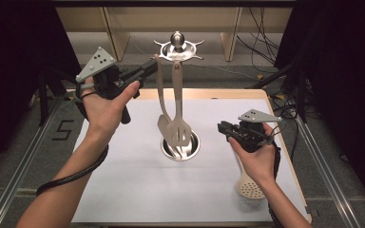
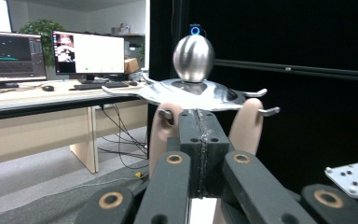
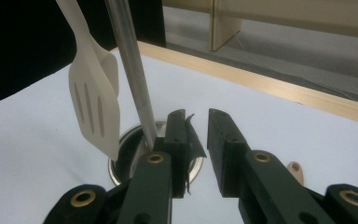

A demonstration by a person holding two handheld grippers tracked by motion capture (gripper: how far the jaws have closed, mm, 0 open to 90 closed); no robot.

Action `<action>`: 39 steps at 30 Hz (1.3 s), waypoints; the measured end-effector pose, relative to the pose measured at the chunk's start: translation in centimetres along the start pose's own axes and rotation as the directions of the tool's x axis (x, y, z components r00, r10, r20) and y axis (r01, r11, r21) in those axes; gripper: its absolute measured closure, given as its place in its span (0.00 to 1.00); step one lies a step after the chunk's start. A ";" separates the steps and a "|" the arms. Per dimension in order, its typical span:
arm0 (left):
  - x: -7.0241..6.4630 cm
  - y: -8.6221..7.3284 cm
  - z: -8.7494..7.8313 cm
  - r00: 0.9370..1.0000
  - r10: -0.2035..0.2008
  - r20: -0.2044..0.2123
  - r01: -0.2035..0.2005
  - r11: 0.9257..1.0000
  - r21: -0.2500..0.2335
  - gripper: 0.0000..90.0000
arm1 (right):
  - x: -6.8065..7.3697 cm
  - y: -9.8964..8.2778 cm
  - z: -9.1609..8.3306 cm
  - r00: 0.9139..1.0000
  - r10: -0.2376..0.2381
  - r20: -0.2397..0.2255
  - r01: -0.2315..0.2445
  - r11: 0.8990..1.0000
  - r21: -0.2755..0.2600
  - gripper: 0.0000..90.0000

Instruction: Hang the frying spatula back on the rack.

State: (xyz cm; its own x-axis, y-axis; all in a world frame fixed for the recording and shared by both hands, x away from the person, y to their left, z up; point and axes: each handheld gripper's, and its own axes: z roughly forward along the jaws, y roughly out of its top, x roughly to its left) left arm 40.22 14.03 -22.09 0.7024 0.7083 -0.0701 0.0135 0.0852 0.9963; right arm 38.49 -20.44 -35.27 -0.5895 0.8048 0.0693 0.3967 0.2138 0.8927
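A steel utensil rack with a ball top (image 1: 177, 39) (image 2: 193, 57) rises from a round base (image 1: 193, 148) at the middle of the white table. A beige slotted spatula (image 1: 179, 130) (image 3: 95, 105) and a second beige utensil (image 1: 163, 124) hang from its hooks. My left gripper (image 1: 153, 64) (image 2: 199, 119) is shut, its tips just under the rack's crown between the two handle tops. To the right of the base, my right gripper (image 1: 222, 128) (image 3: 197, 121) points at the rack's pole (image 3: 128, 60). Its jaws stand a narrow gap apart with nothing between them.
A beige skimmer spoon (image 1: 249, 187) lies on the white sheet (image 1: 138, 185) below the person's right hand; its handle end (image 3: 297, 171) peeks past my right jaw. Black curtains flank the table. A desk with monitors (image 2: 88, 53) stands behind the rack.
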 end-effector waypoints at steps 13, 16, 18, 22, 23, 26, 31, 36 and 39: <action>0.3 0.3 0.4 1.000 0.003 -0.023 -0.003 1.000 0.004 0.99 | 0.1 0.1 -0.1 1.000 0.016 -0.012 -0.016 1.000 0.006 0.87; 0.5 0.5 0.5 0.999 0.005 -0.035 -0.005 1.000 0.009 0.99 | 0.1 0.1 -0.1 1.000 0.013 -0.007 -0.013 1.000 0.007 0.87; 0.8 0.5 0.6 0.999 0.006 -0.044 -0.006 1.000 0.011 0.99 | 0.0 0.1 -0.2 1.000 0.010 -0.003 -0.010 1.000 0.002 0.87; 1.3 0.7 0.9 0.999 0.009 -0.053 -0.008 1.000 0.019 0.99 | 0.0 0.1 -0.2 1.000 0.011 -0.002 -0.011 1.000 0.005 0.87; 1.4 0.8 0.9 0.998 0.009 -0.058 -0.007 1.000 0.023 0.99 | 0.0 0.1 -0.2 1.000 0.024 -0.010 -0.024 1.000 0.015 0.87; 1.8 0.8 1.2 0.998 0.007 -0.063 -0.005 1.000 0.026 1.00 | 0.0 0.1 -0.2 1.000 0.014 -0.008 -0.014 1.000 0.013 0.87; 2.5 1.1 1.8 0.998 0.013 -0.069 -0.010 0.999 0.041 0.99 | -0.2 0.1 -0.1 1.000 -0.002 0.014 0.002 1.000 -0.020 0.87; 3.1 1.3 2.3 0.998 0.020 -0.066 -0.016 0.998 0.054 0.99 | -0.4 0.0 0.0 1.000 0.000 0.005 -0.001 1.000 0.004 0.86; 3.4 1.4 2.5 0.997 0.028 -0.068 -0.024 0.997 0.067 1.00 | -0.4 0.0 -0.1 1.000 0.023 0.012 -0.024 0.999 0.024 0.86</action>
State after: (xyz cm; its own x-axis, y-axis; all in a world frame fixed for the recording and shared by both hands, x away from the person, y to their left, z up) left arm 44.40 14.78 -20.79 0.6527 0.7563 -0.0451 0.0444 0.0212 0.9988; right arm 38.67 -20.80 -35.29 -0.5718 0.8160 0.0847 0.4269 0.2078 0.8801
